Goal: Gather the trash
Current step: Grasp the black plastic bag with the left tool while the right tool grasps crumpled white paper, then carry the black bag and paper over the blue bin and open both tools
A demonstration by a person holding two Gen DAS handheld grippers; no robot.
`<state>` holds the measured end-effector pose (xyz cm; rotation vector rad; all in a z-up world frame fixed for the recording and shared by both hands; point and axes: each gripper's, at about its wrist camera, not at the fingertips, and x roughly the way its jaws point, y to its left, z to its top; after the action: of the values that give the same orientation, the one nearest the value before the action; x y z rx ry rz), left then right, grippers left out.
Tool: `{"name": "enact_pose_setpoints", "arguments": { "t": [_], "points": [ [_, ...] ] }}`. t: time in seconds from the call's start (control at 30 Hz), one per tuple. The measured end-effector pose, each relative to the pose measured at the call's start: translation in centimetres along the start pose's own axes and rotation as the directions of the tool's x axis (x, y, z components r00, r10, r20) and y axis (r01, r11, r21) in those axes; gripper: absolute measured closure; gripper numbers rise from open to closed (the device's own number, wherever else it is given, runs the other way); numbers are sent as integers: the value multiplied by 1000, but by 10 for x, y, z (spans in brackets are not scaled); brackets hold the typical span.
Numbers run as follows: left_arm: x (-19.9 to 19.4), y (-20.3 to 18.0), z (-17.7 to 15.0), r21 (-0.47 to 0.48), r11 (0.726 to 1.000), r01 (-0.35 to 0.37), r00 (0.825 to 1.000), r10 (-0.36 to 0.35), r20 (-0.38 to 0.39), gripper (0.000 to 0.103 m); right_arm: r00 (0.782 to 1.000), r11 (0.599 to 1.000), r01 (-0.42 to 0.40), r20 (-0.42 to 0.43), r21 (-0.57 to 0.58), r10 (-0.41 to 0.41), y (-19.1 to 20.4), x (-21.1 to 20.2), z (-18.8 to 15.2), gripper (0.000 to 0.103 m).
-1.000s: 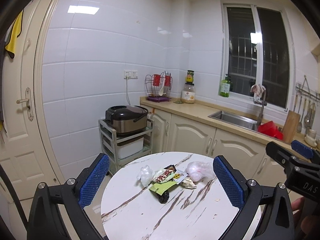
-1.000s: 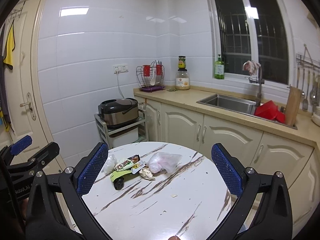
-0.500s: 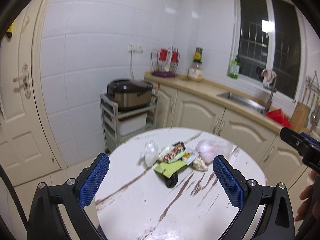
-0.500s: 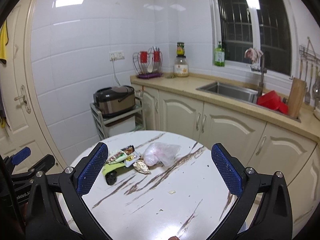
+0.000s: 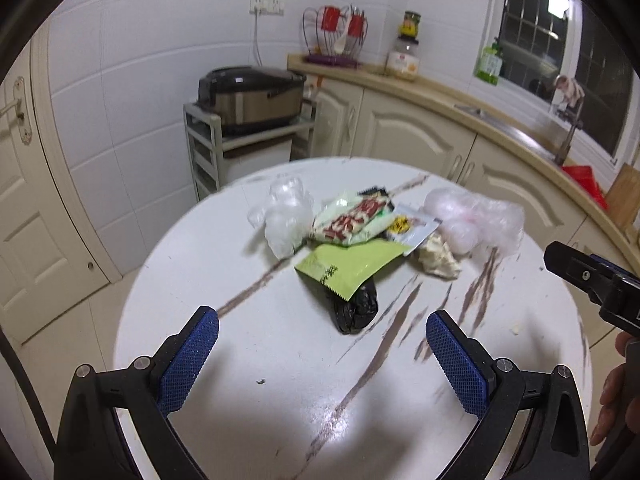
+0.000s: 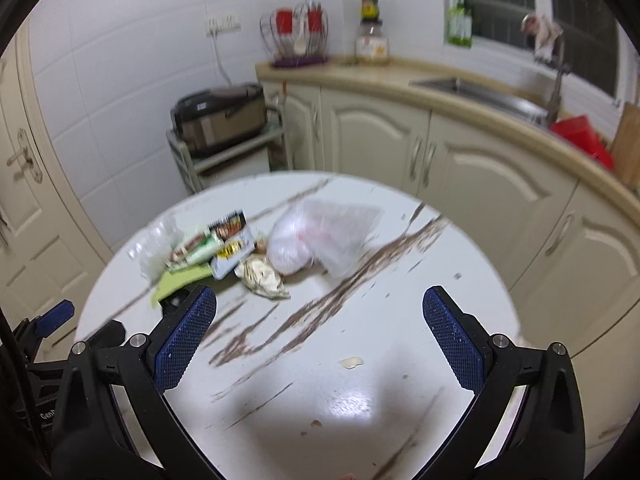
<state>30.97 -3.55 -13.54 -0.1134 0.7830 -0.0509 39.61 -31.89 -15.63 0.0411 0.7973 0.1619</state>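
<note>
A pile of trash lies on the round white marble table (image 5: 224, 280): a clear crumpled plastic (image 5: 286, 216), a red-and-white snack wrapper (image 5: 352, 220), a green wrapper (image 5: 348, 266), a black bag roll (image 5: 354, 308), a crumpled paper (image 5: 438, 258) and a pink-white plastic bag (image 5: 476, 220). The bag (image 6: 316, 240), paper (image 6: 262, 276) and wrappers (image 6: 204, 248) also show in the right wrist view. My left gripper (image 5: 320, 360) is open and empty above the near table. My right gripper (image 6: 320, 340) is open and empty, short of the pile.
A rice cooker (image 5: 250, 94) sits on a small rack behind the table. A counter with cabinets (image 6: 460, 152), sink (image 6: 480, 92) and dish rack (image 5: 334, 34) runs along the back right. A door (image 5: 24, 208) stands at left. Crumbs (image 6: 351, 362) lie on the table.
Both grippers have moved forward and tilted down toward the table. The trash pile is now larger and nearer in both views. Both stay open.
</note>
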Motion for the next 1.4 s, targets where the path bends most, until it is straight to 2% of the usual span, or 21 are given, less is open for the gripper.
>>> {"name": "enact_pose_setpoints", "arguments": {
  "t": [0.23,0.4,0.47,0.5,0.67,0.77,0.8,0.87,0.9,0.93,1.0,1.17,1.4],
  "points": [
    [67,-8,36,2,1000,-6,998,6,-70,5,992,998,-67,-104,2,67,5,52,-4,0],
    [103,-6,61,-16,1000,2,994,-4,-112,28,978,992,-127,-168,14,127,12,88,0,0],
    [111,-5,65,-14,1000,5,994,-6,-105,38,972,990,-139,-191,9,138,17,101,0,1],
    [114,-3,71,-19,1000,11,995,-13,-103,40,969,990,-144,-203,5,142,21,108,0,4],
    [126,7,74,-25,999,27,995,-29,-93,71,963,989,-149,-230,-12,142,38,131,0,13],
    [130,14,68,-34,998,46,995,-49,-88,73,963,991,-134,-239,-31,123,47,140,-2,22],
    [131,17,68,-38,998,53,995,-56,-87,73,969,992,-117,-224,-56,102,51,141,-3,28],
    [119,23,49,-41,997,61,995,-64,-82,74,976,991,-95,-207,-91,75,57,140,-5,48],
    [119,24,50,-40,997,65,995,-68,-80,74,978,991,-80,-198,-107,57,59,139,-5,64],
    [113,24,43,-38,997,67,995,-70,-77,74,978,990,-88,-198,-107,65,58,137,-5,72],
    [106,24,38,-32,997,70,995,-72,-71,74,974,988,-125,-202,-87,105,53,133,-8,75],
    [80,16,17,-13,997,73,995,-74,-62,74,969,986,-159,-199,-59,145,41,117,-18,77],
    [34,-4,0,25,996,88,996,-88,-23,75,965,977,-213,-156,-3,210,14,74,-31,77]
  ]
}}
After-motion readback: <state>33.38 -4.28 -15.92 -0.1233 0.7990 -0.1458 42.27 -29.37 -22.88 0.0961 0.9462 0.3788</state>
